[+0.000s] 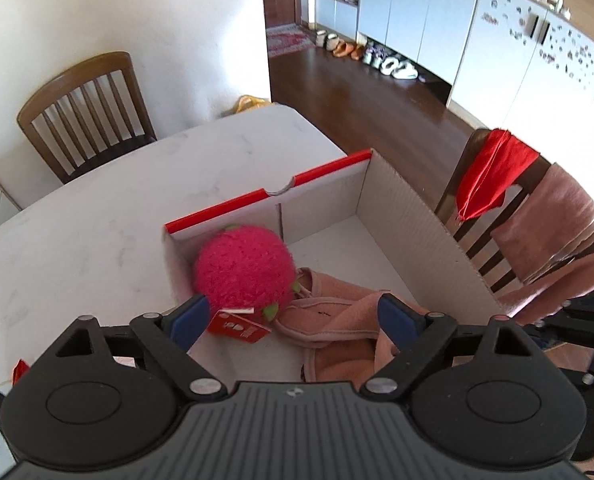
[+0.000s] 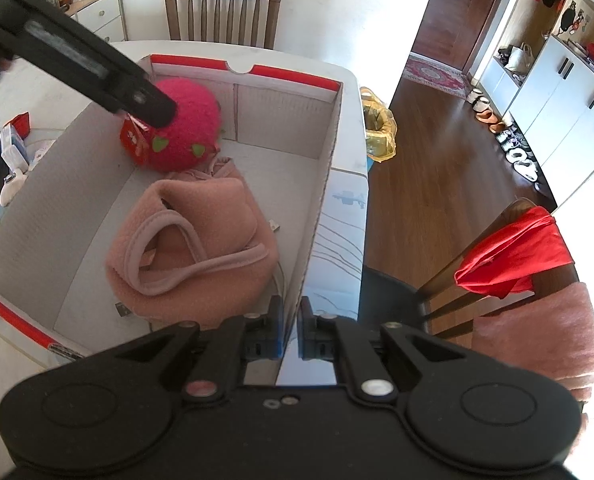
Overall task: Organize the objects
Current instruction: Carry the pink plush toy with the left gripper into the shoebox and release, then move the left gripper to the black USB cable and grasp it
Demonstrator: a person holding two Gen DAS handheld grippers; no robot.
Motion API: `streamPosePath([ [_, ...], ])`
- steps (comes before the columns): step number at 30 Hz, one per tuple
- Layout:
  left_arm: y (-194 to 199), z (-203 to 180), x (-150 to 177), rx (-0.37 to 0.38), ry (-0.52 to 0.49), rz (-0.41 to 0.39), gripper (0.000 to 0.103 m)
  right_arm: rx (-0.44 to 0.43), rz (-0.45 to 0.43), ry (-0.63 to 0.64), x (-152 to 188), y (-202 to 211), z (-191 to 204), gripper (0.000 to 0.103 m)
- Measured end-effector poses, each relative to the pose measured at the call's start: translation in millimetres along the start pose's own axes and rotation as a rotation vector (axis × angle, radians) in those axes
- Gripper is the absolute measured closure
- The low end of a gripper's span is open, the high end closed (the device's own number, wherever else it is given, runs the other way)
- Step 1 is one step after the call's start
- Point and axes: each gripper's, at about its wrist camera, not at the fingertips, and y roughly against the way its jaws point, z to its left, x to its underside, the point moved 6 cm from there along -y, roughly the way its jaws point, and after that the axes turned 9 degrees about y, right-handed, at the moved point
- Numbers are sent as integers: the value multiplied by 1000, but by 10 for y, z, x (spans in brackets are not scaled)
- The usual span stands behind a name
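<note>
A cardboard box (image 1: 417, 216) with a red rim stands open on the white table (image 1: 77, 240). In its far left corner lies a fuzzy pink strawberry plush (image 1: 243, 266) with a red tag (image 1: 237, 326). A folded pink fleece garment (image 1: 337, 332) lies beside the plush on the box floor. My left gripper (image 1: 293, 320) hangs open above them, its blue pads apart and touching neither. In the right wrist view the plush (image 2: 193, 128) and the garment (image 2: 201, 240) show from above, with one left finger (image 2: 145, 100) over the plush. My right gripper (image 2: 292, 326) is shut on the box's right wall (image 2: 325, 184).
Wooden chairs stand behind the table (image 1: 85, 112) and to the right, where a red cloth (image 1: 493, 176) and a pink towel (image 1: 553, 232) hang. Small clutter (image 2: 13, 148) lies on the table left of the box. A yellow bag (image 2: 379, 128) sits past the table's far corner.
</note>
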Motion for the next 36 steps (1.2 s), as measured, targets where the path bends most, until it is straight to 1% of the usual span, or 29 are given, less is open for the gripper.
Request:
streamPosePath([
  [5, 237, 104, 85, -2, 23, -21, 12, 1, 5, -3, -2, 13, 4, 97],
  [11, 420, 245, 230, -3, 23, -33, 12, -11, 10, -19, -4, 22, -10, 98],
  [17, 630, 442, 407, 26, 47, -49, 12, -5, 26, -7, 0, 8, 21, 97],
  [22, 788, 708, 591, 24, 88, -78, 12, -5, 35, -17, 10, -2, 17, 97],
  [26, 833, 976, 759, -9, 115, -81, 12, 0, 40, -19, 12, -5, 23, 98],
  [30, 840, 1287, 904, -13, 167, -72, 12, 1, 52, -22, 13, -21, 29, 98],
  [33, 843, 1508, 1010, -30, 191, -71, 12, 7, 59, -22, 3, -25, 39, 97],
  [34, 839, 1579, 1040, -37, 199, -68, 10, 8, 61, -24, 1, -27, 39, 97],
  [35, 832, 1651, 1078, -44, 208, -65, 5, 9, 63, -26, 0, -29, 39, 97],
  [36, 824, 1722, 1117, -50, 216, -68, 4, 10, 64, -25, 1, -26, 37, 97],
])
